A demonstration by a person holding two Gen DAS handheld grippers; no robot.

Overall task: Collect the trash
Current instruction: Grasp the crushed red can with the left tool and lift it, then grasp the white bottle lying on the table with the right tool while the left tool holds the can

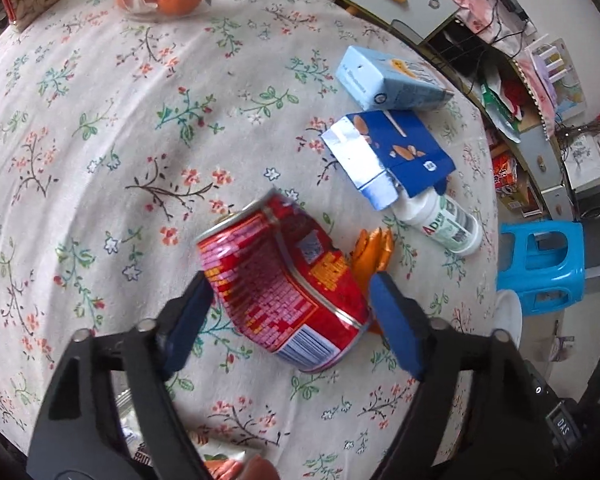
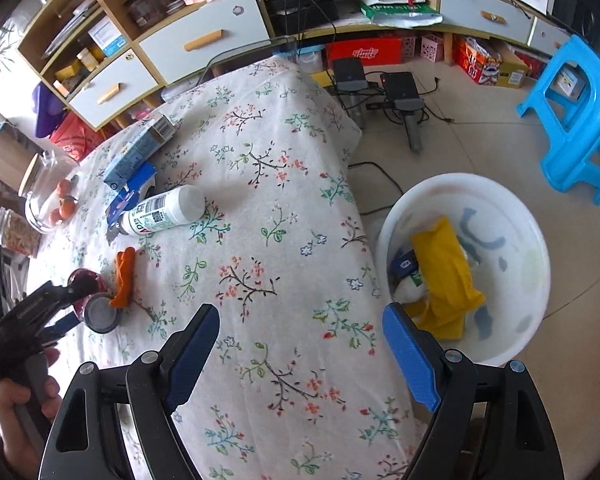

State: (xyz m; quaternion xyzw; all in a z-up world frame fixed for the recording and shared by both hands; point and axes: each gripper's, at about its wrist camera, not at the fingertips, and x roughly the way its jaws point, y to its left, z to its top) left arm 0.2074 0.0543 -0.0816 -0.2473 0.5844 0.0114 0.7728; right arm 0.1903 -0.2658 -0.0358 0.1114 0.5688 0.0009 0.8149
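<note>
The crushed red can (image 1: 284,280) lies on its side on the bench (image 1: 100,140), on the flowered cloth, with a piece of orange peel (image 1: 374,252) touching its far side. The left gripper (image 1: 290,300) straddles it, fingers (image 1: 188,320) spread wide on either flank and, as far as the left view shows, not pressing the metal, so the step in hand looks like the approach to a grasp on this can. Beyond it lie a white bottle (image 1: 444,220), a dark blue carton (image 1: 396,152) and a light blue carton (image 1: 388,80), all waiting. The right gripper (image 2: 300,348) hovers over the bench edge with fingers wide and nothing between them. On the floor beside the bench stands a white basin (image 2: 532,280) that holds a yellow wrapper (image 2: 444,276) and other scraps, likely the trash bin. The next move probably calls for squeezing across the dented body, lifting clear of the peel, then carrying the can over to the basin
</note>
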